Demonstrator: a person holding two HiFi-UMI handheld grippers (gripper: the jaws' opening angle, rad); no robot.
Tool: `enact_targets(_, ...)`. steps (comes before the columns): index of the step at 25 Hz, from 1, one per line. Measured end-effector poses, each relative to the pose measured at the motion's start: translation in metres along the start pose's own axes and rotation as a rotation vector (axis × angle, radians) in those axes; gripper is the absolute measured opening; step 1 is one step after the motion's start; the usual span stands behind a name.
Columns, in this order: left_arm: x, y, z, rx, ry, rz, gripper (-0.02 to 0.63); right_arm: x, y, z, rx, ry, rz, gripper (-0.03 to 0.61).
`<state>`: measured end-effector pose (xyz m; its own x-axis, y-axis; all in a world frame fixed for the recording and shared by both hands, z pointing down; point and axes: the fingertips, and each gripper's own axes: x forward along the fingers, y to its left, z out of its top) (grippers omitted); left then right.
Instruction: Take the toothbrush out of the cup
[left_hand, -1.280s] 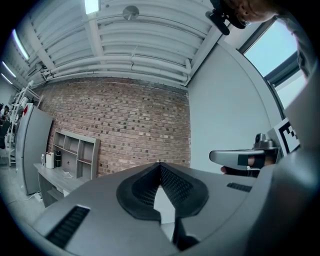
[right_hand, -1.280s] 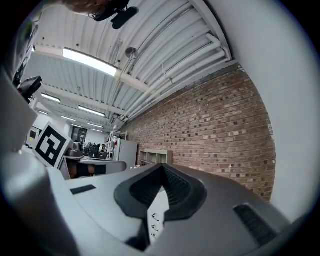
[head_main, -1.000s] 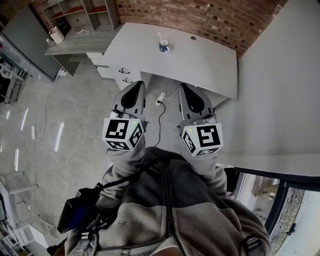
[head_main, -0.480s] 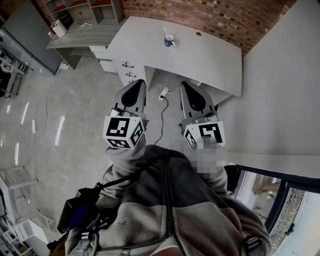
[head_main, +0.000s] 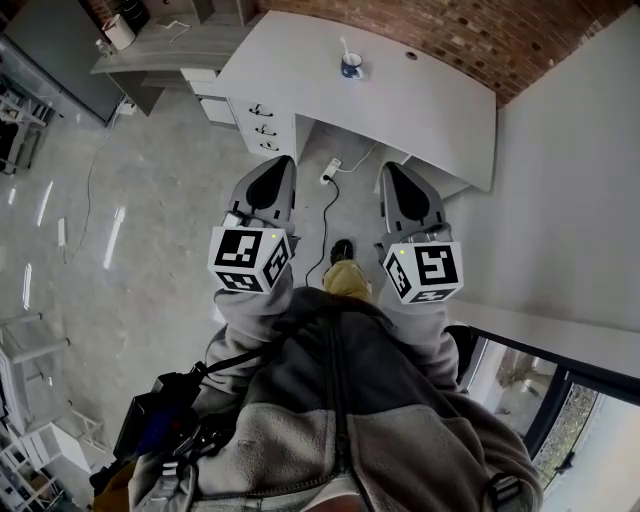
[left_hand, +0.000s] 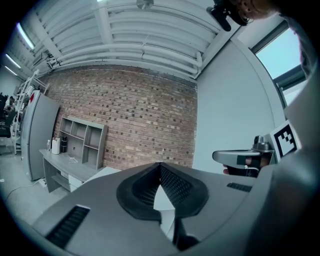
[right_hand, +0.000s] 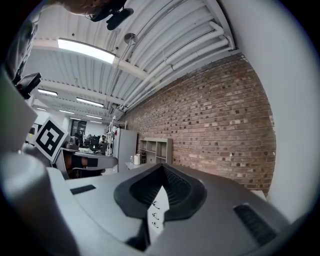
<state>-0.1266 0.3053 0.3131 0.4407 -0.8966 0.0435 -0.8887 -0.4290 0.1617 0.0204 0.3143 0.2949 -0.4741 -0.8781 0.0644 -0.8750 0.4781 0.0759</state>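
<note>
Person faces a white desk (head_main: 420, 110) by a brick wall | cup (head_main: 351, 69) near desk's far edge, toothbrush (head_main: 345, 47) standing in it | left gripper (head_main: 284, 163), right gripper (head_main: 389, 170) side by side, well apart from cup | both jaws pressed together, empty

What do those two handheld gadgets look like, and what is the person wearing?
The left gripper and right gripper are smooth grey tapered shells, and their tongs are lined with black ribbed padding. The left cube and right cube are white with black square markers and a tiny green light each. The person wears a grey fleece jacket with a front zip.
</note>
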Motion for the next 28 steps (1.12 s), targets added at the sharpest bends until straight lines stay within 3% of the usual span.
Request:
enact_targets(3,0.010,0.009,-0.001,-0.004,0.013,0.020,0.003,0.015,-0.004,-0.001,-0.005,0.008,0.024,0.000)
enact_targets(8,0.071,0.054,-0.012,0.012,0.032,0.075,0.003,0.095,-0.036,-0.025,0.019,0.010,0.072,0.000)
enact_targets(13,0.136,0.081,0.003,0.040,0.027,0.115,0.003,0.158,-0.079,-0.018,0.026,-0.028,0.102,0.000)
enact_targets(20,0.277,0.062,0.006,0.043,0.051,0.058,0.003,0.237,-0.165,-0.030,0.022,0.006,0.161,0.000)
enact_targets(23,0.327,0.051,0.011,-0.001,0.055,0.007,0.003,0.267,-0.201,-0.035,0.050,0.027,0.183,0.000)
enact_targets(25,0.348,0.053,0.014,-0.022,0.054,0.010,0.003,0.283,-0.217,-0.039,0.078,0.038,0.196,0.000)
enact_targets(28,0.371,0.064,0.020,0.009,0.063,0.040,0.003,0.303,-0.231,-0.041,0.110,0.045,0.211,0.001)
